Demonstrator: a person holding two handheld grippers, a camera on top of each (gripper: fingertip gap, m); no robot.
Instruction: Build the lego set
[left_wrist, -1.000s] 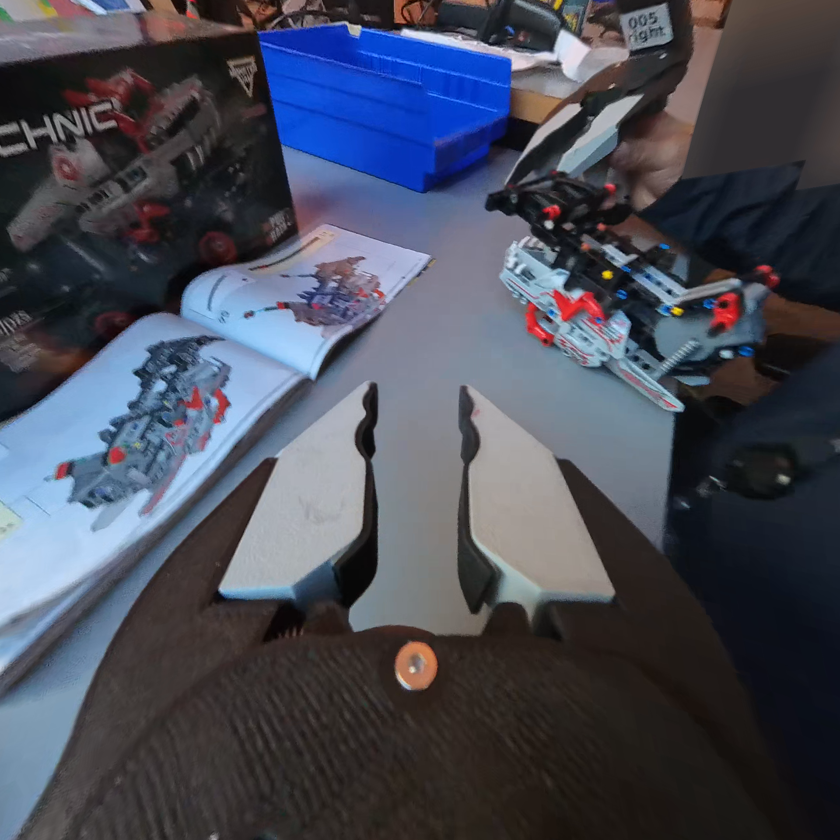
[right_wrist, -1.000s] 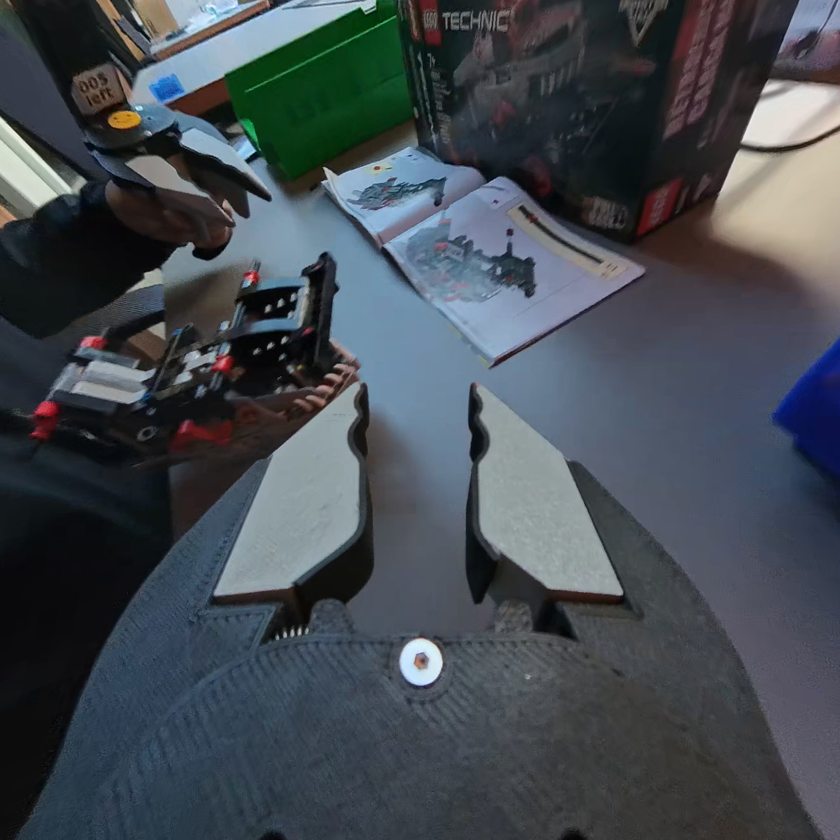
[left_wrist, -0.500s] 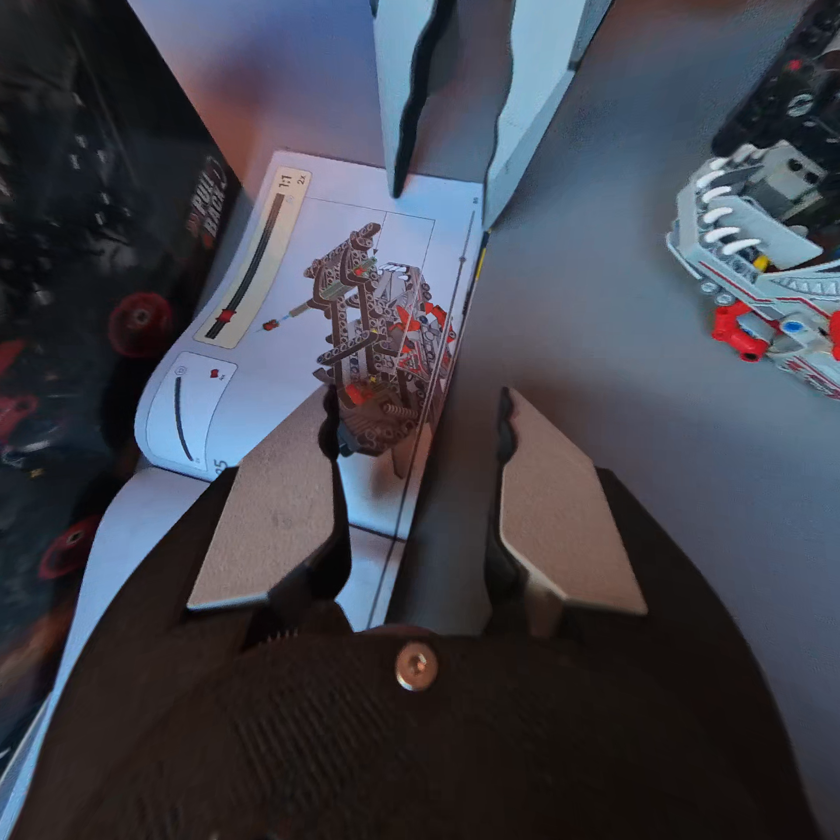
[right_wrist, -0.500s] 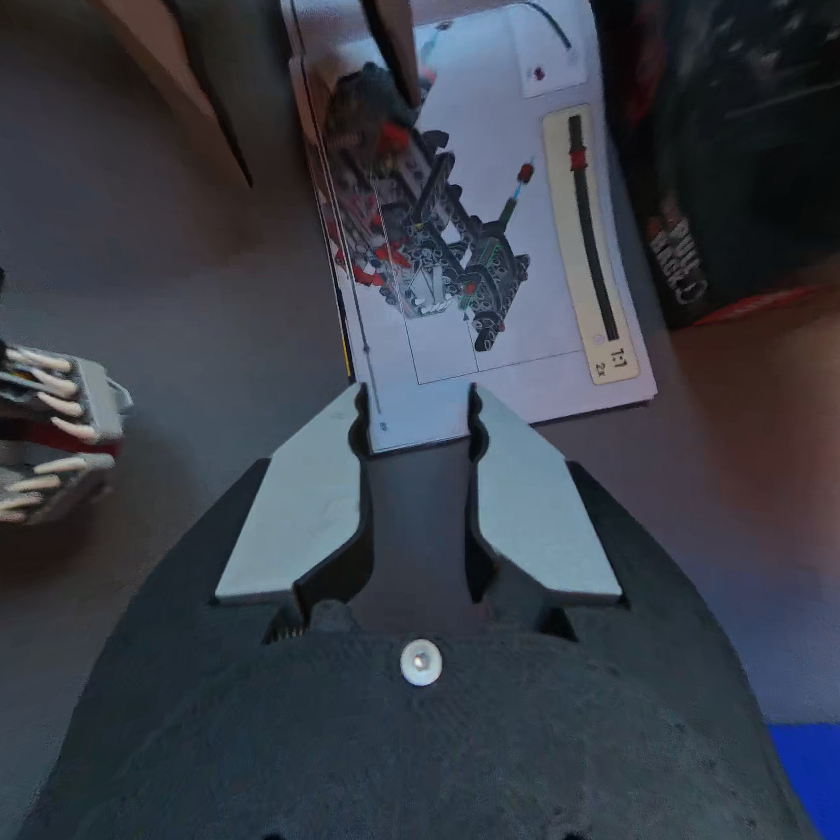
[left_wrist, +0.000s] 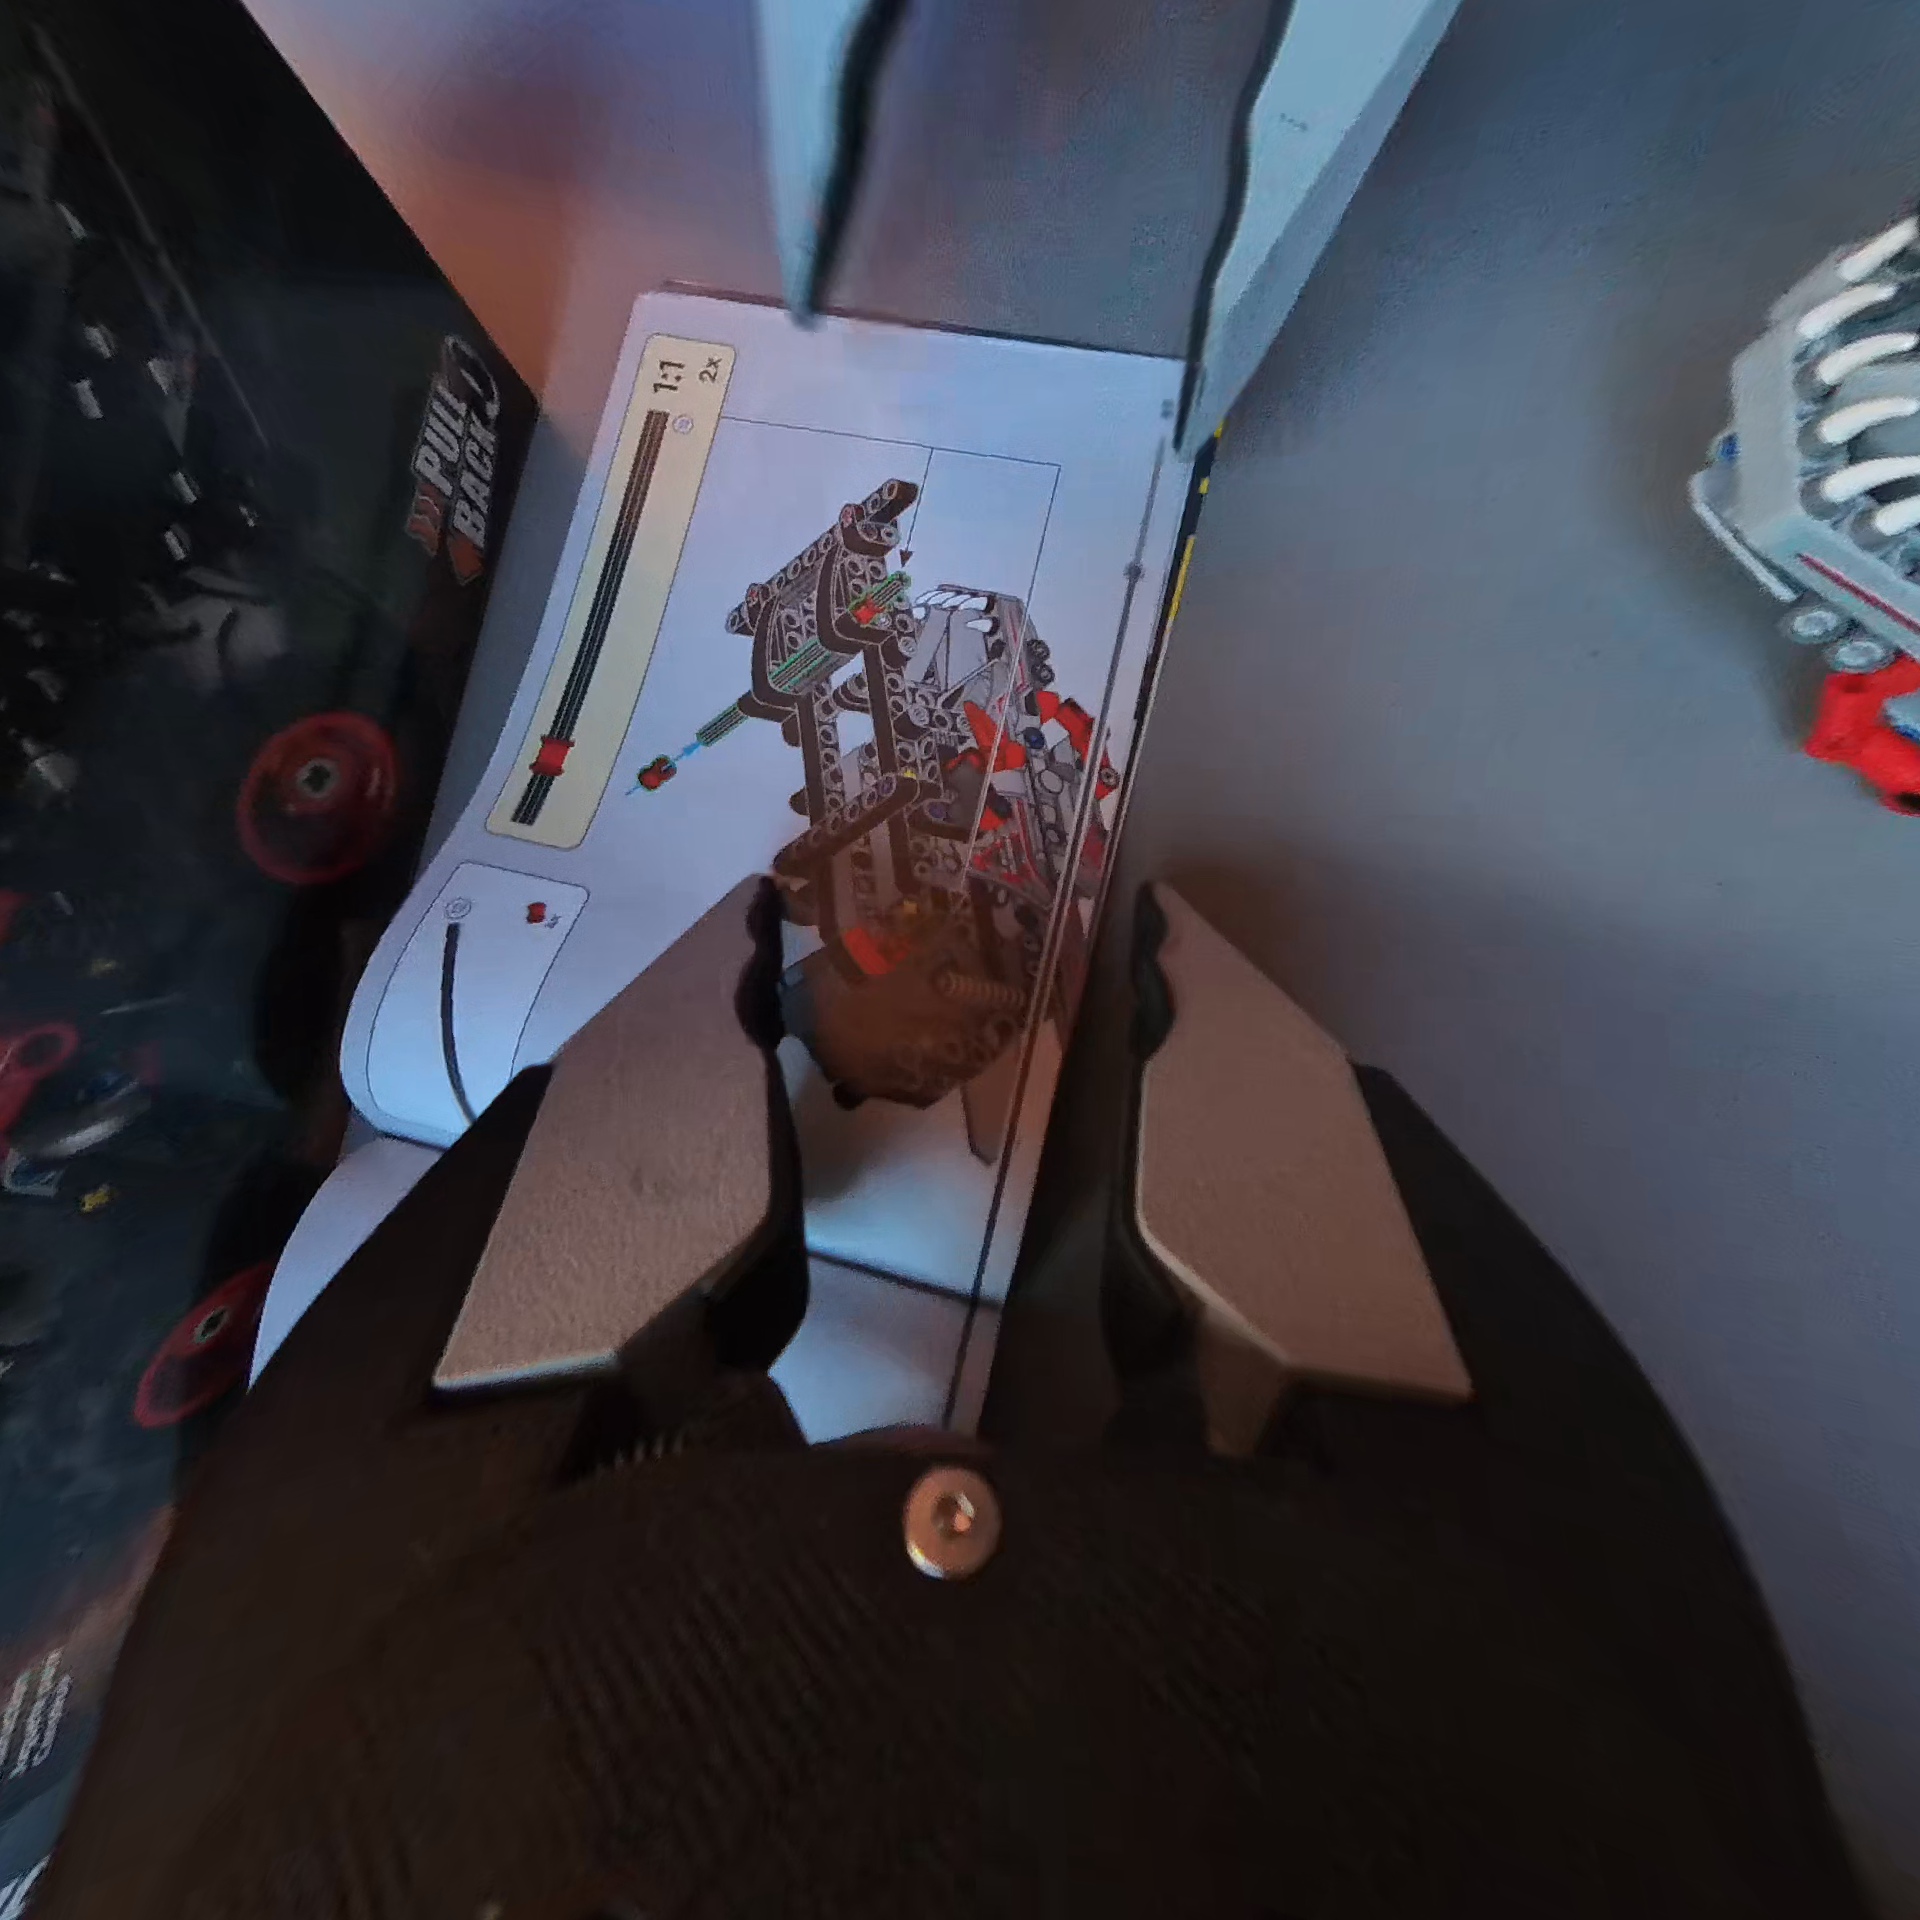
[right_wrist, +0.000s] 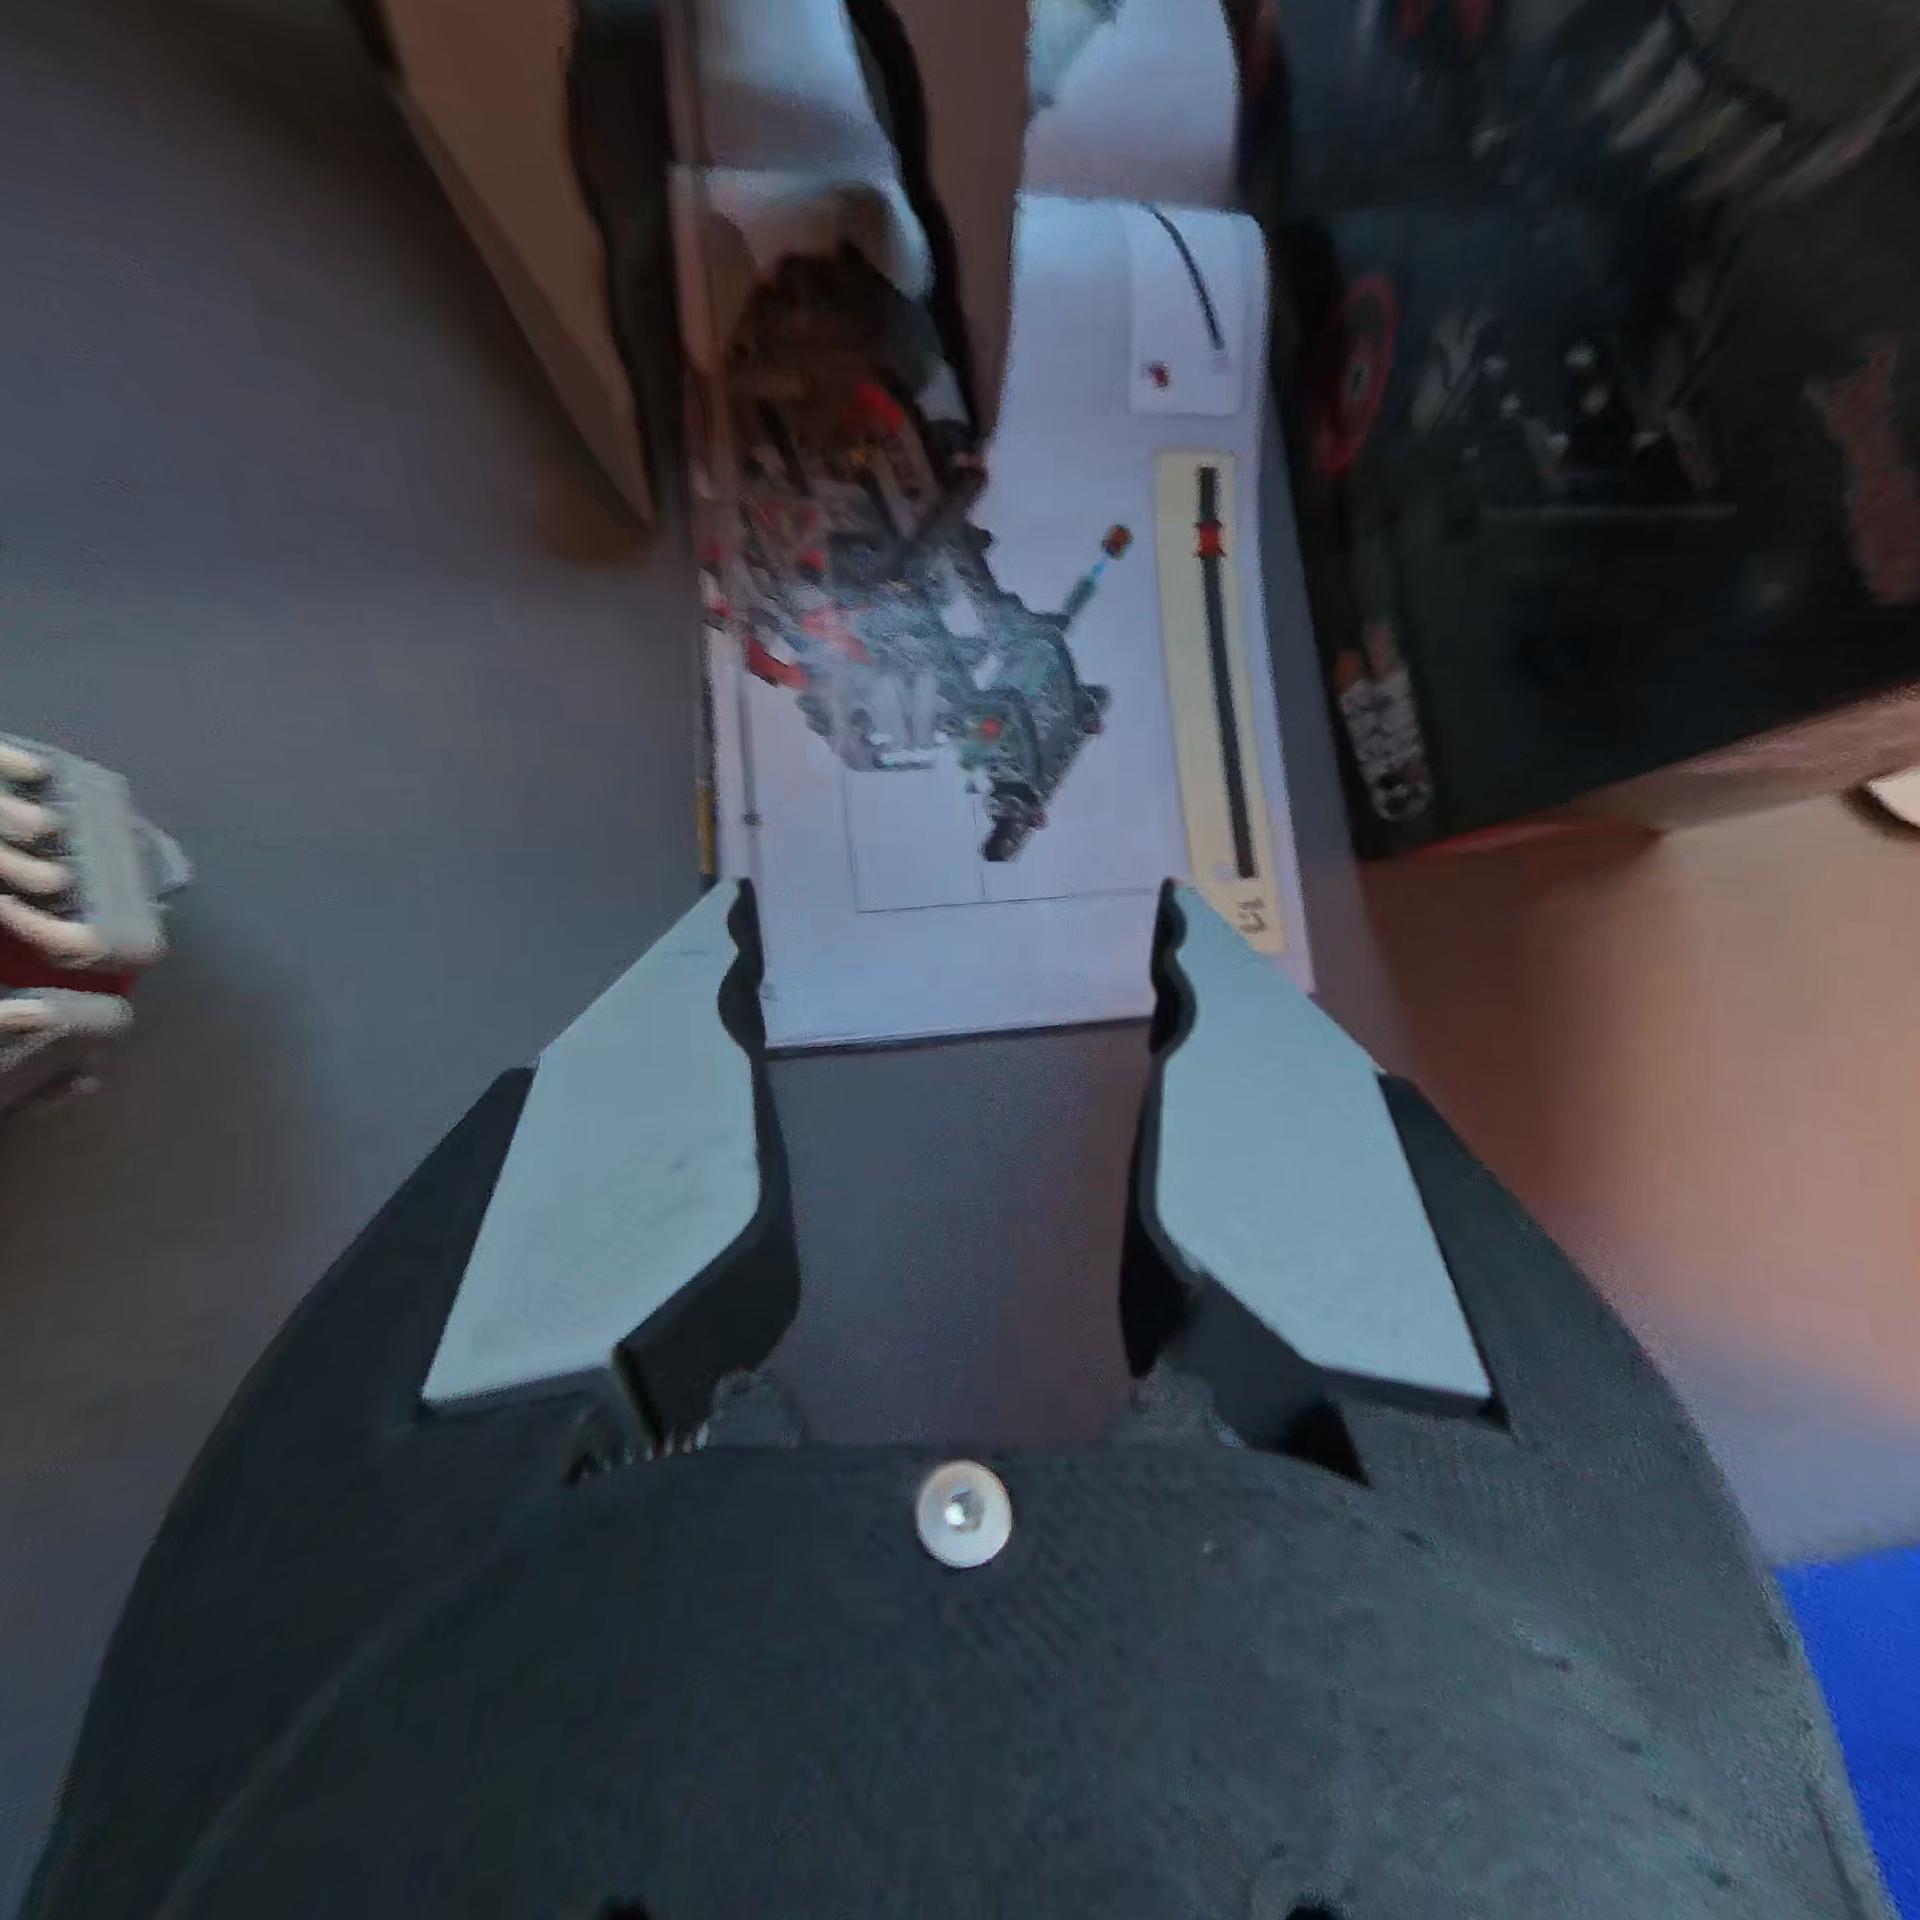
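The open instruction booklet (left_wrist: 831, 644) lies on the grey table, with a build step drawn on its right page; it also shows in the right wrist view (right_wrist: 1060, 727). My left gripper (left_wrist: 951, 914) is open and empty, hovering over the page's near edge. My right gripper (right_wrist: 951, 914) is open and empty at the page's opposite edge; it also shows in the left wrist view (left_wrist: 997, 374), at the top. The left gripper shows at the top of the right wrist view (right_wrist: 800, 478). The partly built grey, white and red model (left_wrist: 1839, 582) sits on the table to the right, also at the left edge of the right wrist view (right_wrist: 62, 894).
The dark set box (left_wrist: 208, 623) stands along the booklet's far side, also in the right wrist view (right_wrist: 1579, 416). A blue bin corner (right_wrist: 1860, 1745) shows at lower right. Bare grey table (left_wrist: 1455, 831) lies between the booklet and the model. Across from one pair of fingers to the other is roughly 9 cm.
Both grippers have swung from a level view down over the booklet's right page and have moved closer to it. The right gripper's jaws have opened wider in the last half second.
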